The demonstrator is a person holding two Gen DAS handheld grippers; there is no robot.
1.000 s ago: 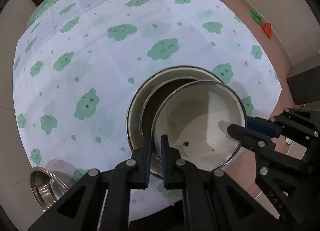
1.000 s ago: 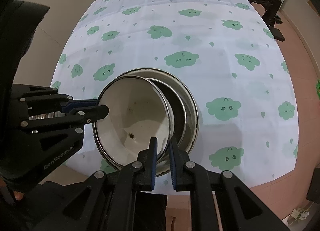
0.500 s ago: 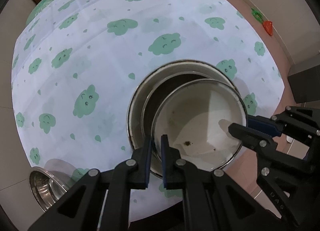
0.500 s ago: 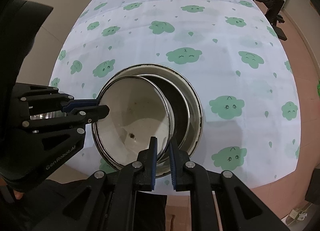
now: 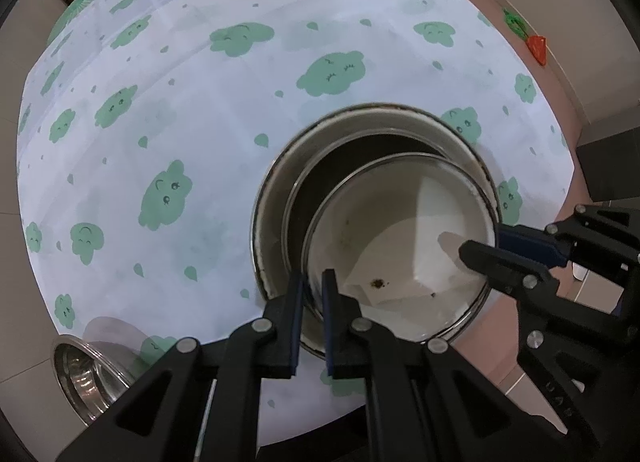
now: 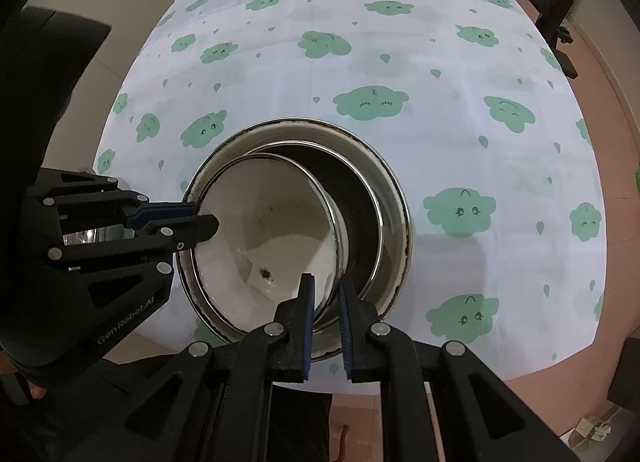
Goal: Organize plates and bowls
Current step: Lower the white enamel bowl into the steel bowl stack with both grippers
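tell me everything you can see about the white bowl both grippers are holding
The white bowl is round and shallow, looks like enamelled metal, with a thin shiny rim and a few dark specks of residue inside. It is tilted, held over and partly inside a larger metal pan that sits on the cloud-print tablecloth. The left gripper is shut on its rim at one side and the right gripper is shut on the rim at another. Otherwise it is empty.

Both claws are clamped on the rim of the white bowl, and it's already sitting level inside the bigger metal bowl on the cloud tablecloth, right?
Not level. The white bowl is tilted, one side raised above the bigger metal bowl; the right wrist view shows it. The left claw and right claw do clamp its rim, over the cloud tablecloth.
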